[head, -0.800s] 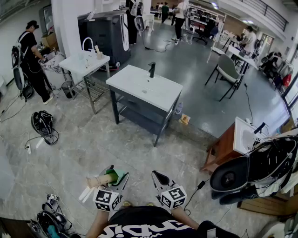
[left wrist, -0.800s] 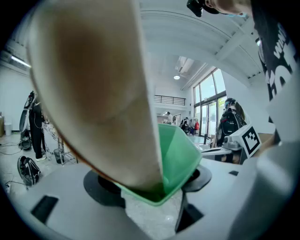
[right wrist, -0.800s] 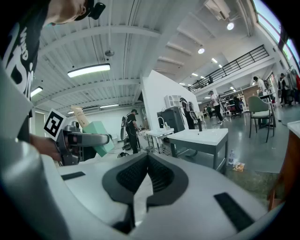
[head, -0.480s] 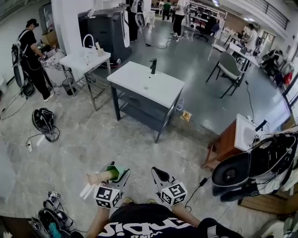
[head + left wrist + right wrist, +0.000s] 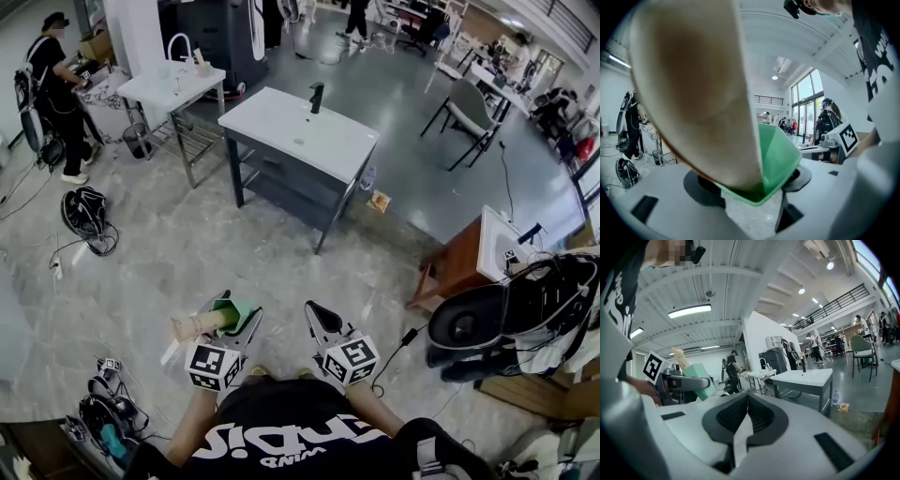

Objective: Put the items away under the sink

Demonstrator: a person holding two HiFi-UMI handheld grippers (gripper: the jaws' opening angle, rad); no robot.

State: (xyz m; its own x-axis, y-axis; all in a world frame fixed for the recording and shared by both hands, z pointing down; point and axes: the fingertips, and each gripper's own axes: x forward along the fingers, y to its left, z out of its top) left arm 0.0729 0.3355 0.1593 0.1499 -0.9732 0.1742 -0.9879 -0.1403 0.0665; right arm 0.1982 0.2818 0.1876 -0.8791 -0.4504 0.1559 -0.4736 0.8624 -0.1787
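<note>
My left gripper [image 5: 230, 316] is shut on a green block-shaped item [image 5: 238, 313] with a tan brush-like piece [image 5: 190, 327] sticking out to the left. In the left gripper view the green item [image 5: 780, 159] sits wedged between the jaws, and the tan piece [image 5: 698, 89] fills most of the picture. My right gripper [image 5: 315, 317] is shut and holds nothing; its pads meet in the right gripper view [image 5: 747, 399]. The sink [image 5: 300, 133], white-topped on a dark grey cabinet with a black tap, stands a few steps ahead on the floor, also seen as the sink [image 5: 806, 377].
A second white sink stand [image 5: 173, 86] with a chrome tap is at the back left, a person [image 5: 47, 89] beside it. A black backpack [image 5: 86, 217] and cables lie left. A wooden cabinet [image 5: 459, 272] and black gear [image 5: 506, 323] stand right. A bottle [image 5: 370, 177] stands next to the sink.
The head view has tipped down, so the sink sits higher in the picture. Both grippers stay side by side, and the green item remains in the left one.
</note>
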